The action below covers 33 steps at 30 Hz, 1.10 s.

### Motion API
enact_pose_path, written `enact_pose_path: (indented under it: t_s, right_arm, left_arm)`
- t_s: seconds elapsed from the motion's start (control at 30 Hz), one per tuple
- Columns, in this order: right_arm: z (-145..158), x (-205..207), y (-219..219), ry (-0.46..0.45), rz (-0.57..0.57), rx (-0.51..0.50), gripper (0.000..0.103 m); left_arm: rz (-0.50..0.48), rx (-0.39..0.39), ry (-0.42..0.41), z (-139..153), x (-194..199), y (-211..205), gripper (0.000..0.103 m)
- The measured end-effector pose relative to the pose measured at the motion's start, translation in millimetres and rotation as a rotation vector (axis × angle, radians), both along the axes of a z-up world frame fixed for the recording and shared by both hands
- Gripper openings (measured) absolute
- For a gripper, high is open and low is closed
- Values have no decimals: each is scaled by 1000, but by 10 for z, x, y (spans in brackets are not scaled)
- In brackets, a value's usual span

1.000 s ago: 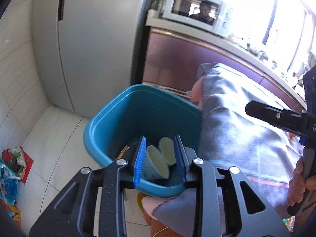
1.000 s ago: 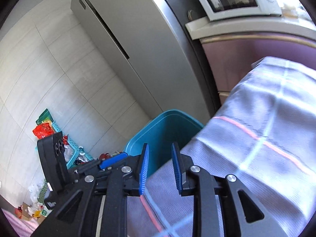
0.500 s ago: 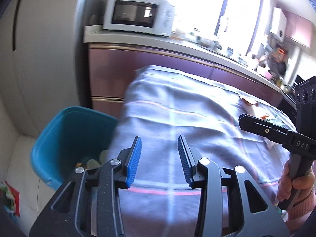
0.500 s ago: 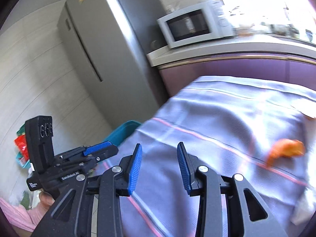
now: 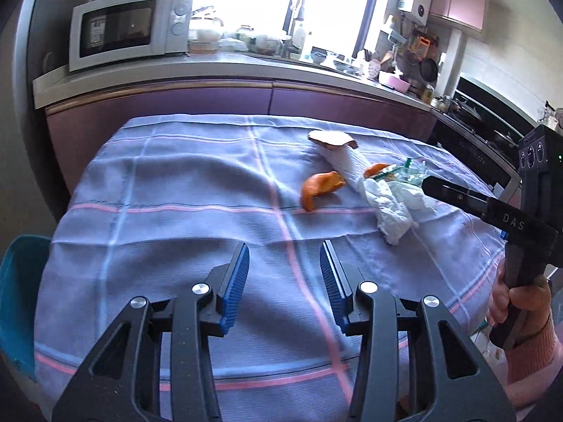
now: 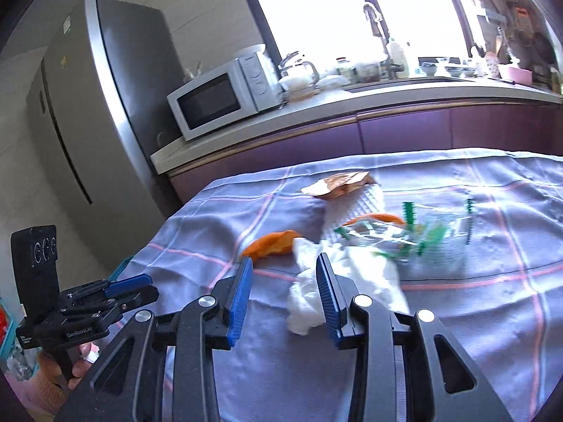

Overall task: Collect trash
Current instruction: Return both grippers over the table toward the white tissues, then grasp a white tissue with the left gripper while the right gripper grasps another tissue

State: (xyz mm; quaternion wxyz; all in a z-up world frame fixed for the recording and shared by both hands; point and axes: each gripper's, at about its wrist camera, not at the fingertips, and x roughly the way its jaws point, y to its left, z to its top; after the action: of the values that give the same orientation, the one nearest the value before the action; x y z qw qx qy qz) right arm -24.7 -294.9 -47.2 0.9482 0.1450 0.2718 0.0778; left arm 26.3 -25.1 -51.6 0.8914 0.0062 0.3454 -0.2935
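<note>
Trash lies on a table under a lilac checked cloth: an orange peel, crumpled white tissue, a brown paper piece on a white wrapper, and clear plastic with green bits. My left gripper hovers over the near cloth, its jaws opening, nothing between them. My right gripper hangs just short of the tissue, its jaws opening too, and empty. The peel lies beyond its left finger. A teal bin shows at the table's left end.
A purple counter runs behind the table, carrying a white microwave, kettle and dishes. A grey fridge stands at the left. A person's hand holds the right gripper's handle at the table's right edge.
Both grippers swung away from the teal bin to face the table, and their jaws widened. The bin slid to the left edge of view; the trash pile came into sight.
</note>
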Motion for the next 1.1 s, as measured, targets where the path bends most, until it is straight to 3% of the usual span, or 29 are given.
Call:
enact_pose_path:
  t_s: [0.1,0.33,0.37,0.47,0.57,0.93,1.03,1.1]
  right_arm:
    - [-61,11,-211,10,-67,-25,48]
    - [-265,150,-374,68,-68,10,47]
    - [-280,158,-378,72,-63,18,46]
    - [-309,160,-419,84,-51,44,21]
    - [-295,123,-453,74,-42,59,7]
    - [-76,-178,-639,-18,-27,160,3]
    - [-43,-232,-669,-32,-25,173,3]
    - [-36,-252,-693,-37,-27,181,3]
  left_arm:
    - [-59,9,3,-7,6,-284,44]
    - [-167,29,39,-72,95,-845,47]
    - [-177,30,43,-83,99,-896,47]
    - [-197,30,55,-95,117,-1021,48]
    - [-206,23,77,-112,151,-1090,49]
    - [-230,18,162,-262,343,-1318,51]
    - [-237,22,190,-316,379,-1394,46]
    - [-240,22,202,-346,393,-1423,31]
